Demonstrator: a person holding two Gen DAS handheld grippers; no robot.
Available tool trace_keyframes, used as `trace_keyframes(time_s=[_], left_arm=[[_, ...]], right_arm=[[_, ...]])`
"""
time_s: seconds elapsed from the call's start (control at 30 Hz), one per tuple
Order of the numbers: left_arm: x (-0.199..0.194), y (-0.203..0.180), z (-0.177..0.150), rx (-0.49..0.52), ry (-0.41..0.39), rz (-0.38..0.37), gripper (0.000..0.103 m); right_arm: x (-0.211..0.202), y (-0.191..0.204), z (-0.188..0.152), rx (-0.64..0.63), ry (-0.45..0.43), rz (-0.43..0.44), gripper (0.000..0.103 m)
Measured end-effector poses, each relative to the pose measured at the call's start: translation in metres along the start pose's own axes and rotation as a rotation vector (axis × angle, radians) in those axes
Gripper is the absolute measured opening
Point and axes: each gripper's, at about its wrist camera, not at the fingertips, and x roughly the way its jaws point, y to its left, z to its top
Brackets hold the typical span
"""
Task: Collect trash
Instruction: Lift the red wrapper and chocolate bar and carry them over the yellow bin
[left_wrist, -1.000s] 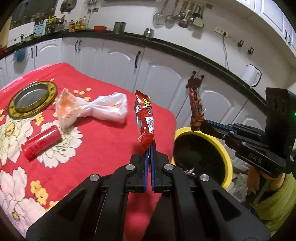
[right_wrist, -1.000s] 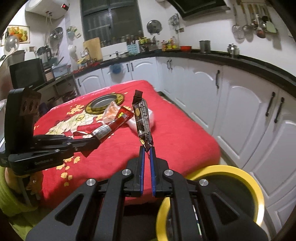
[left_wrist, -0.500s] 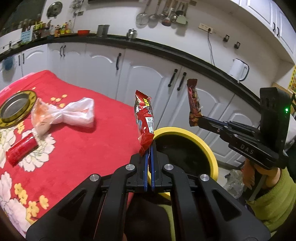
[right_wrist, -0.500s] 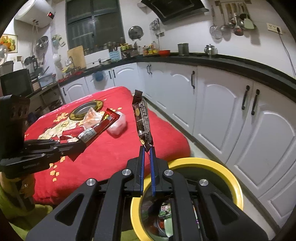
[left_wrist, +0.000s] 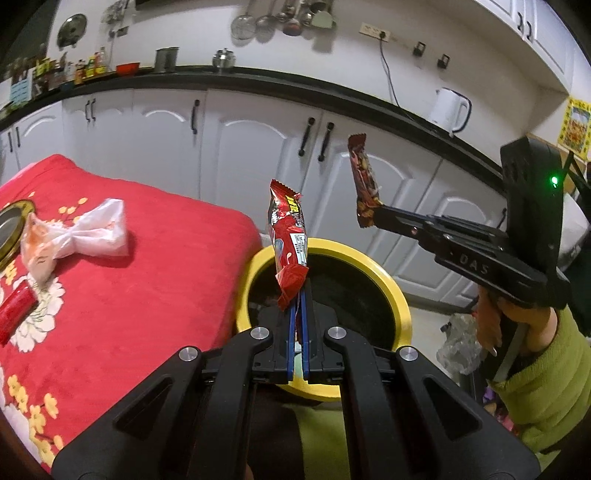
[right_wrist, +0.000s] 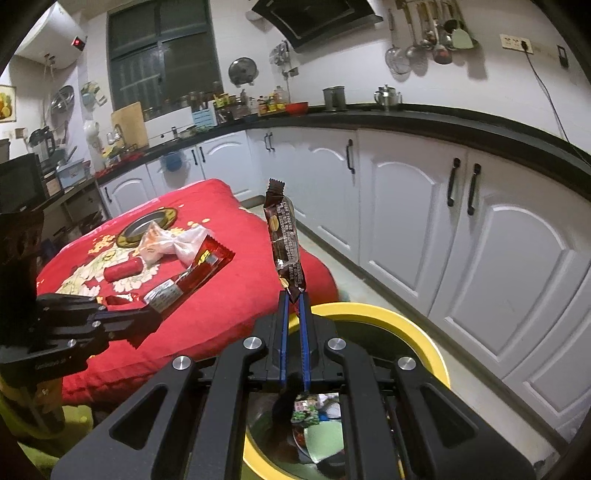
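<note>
My left gripper (left_wrist: 298, 295) is shut on a red snack wrapper (left_wrist: 289, 236) that stands upright over the rim of the yellow trash bin (left_wrist: 400, 306). My right gripper (right_wrist: 293, 293) is shut on a dark brown snack wrapper (right_wrist: 284, 236), held upright above the same yellow trash bin (right_wrist: 424, 339), which holds several pieces of trash. In the left wrist view the right gripper (left_wrist: 373, 212) comes in from the right with its brown wrapper (left_wrist: 364, 181). The left gripper (right_wrist: 144, 314) with its red wrapper (right_wrist: 195, 269) shows at the left of the right wrist view.
A table with a red flowered cloth (left_wrist: 122, 295) carries a crumpled white plastic bag (left_wrist: 77, 236), a red cylinder (left_wrist: 14, 314) and a round metal dish (right_wrist: 147, 221). White kitchen cabinets (right_wrist: 443, 221) run behind the bin. A person's green sleeve (left_wrist: 543, 387) is at right.
Both grippers have carried their wrappers sideways from over the table toward the bin. The bin's opening now lies under both; the table has slid left in both views.
</note>
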Motion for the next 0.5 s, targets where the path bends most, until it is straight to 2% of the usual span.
trace_keyframes(time_s=[0.5], left_arm=[[0.034, -0.031, -0.013, 0.065, 0.090, -0.040, 0.000]], right_arm=[[0.000, -0.033, -0.018, 0.058, 0.040, -0.037, 0.006]])
